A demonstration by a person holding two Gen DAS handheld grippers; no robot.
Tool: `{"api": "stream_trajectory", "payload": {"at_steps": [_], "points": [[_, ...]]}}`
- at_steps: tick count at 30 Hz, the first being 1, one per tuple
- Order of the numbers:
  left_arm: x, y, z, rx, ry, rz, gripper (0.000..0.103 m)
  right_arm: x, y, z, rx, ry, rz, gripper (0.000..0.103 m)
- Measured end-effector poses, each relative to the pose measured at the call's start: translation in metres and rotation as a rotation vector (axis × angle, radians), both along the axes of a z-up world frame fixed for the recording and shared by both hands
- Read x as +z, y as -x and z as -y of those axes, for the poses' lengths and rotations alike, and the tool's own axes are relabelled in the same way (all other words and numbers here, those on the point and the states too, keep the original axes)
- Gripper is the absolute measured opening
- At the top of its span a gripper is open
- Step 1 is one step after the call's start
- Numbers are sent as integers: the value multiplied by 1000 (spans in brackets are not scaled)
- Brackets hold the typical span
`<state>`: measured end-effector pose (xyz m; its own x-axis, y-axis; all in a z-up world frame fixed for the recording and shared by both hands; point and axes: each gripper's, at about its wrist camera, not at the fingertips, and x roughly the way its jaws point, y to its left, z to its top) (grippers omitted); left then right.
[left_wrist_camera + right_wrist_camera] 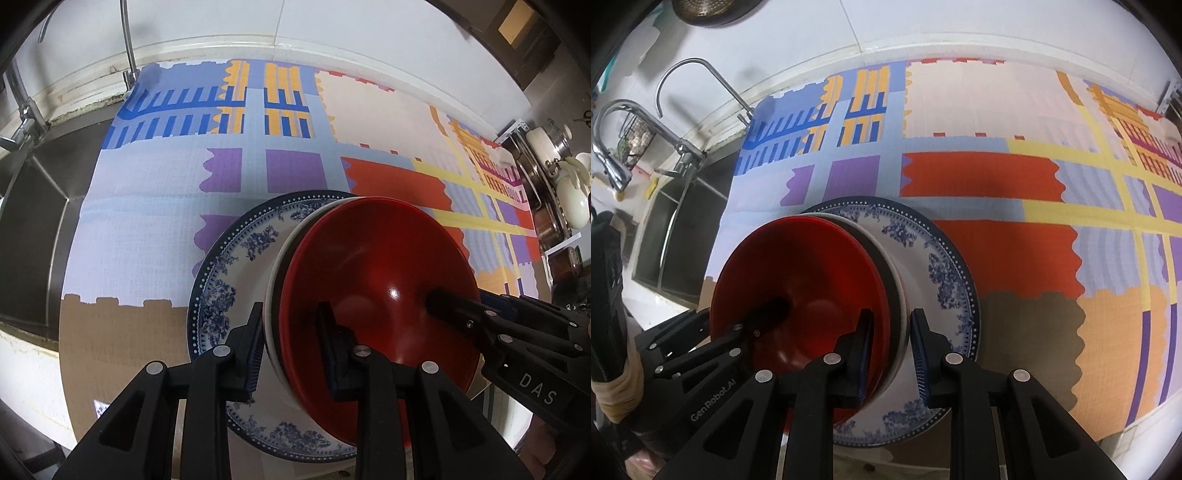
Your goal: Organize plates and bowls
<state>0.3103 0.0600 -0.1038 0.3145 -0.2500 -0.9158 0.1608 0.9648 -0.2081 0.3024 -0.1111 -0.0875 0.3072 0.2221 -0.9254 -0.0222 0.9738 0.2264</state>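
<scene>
With the stack of red bowls (369, 295) set on the blue-patterned plate (236, 266) on the cloth-covered surface (147, 221), the left gripper (291, 343) and right gripper (890, 347) straddle opposite rims, jaws seemingly loosened, so lifting clear comes next.

Home kitchen: steel sink (676, 236) with curved faucets (683, 92), tiled wall (923, 18), cloth-covered counter (960, 122), pots (569, 184) alongside.

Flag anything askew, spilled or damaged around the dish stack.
No spill or visible damage. The red bowl and the white dish under it sit off-centre on the blue-patterned plate. That plate overhangs the counter's near edge. Left gripper and right gripper straddle the bowls' rims.
</scene>
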Motion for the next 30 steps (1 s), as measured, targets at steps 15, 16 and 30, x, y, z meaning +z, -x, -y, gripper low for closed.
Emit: {"api": "stream_trajectory", "payload": {"at_steps": [15, 16, 30], "points": [[63, 60, -2, 81, -71, 366, 78, 47, 49, 13, -67, 111, 309, 56], [65, 66, -2, 92, -67, 384, 81, 51, 56, 15, -74, 123, 335, 60], [94, 206, 23, 168, -128, 627, 103, 79, 183, 38, -61, 178, 579, 80]]}}
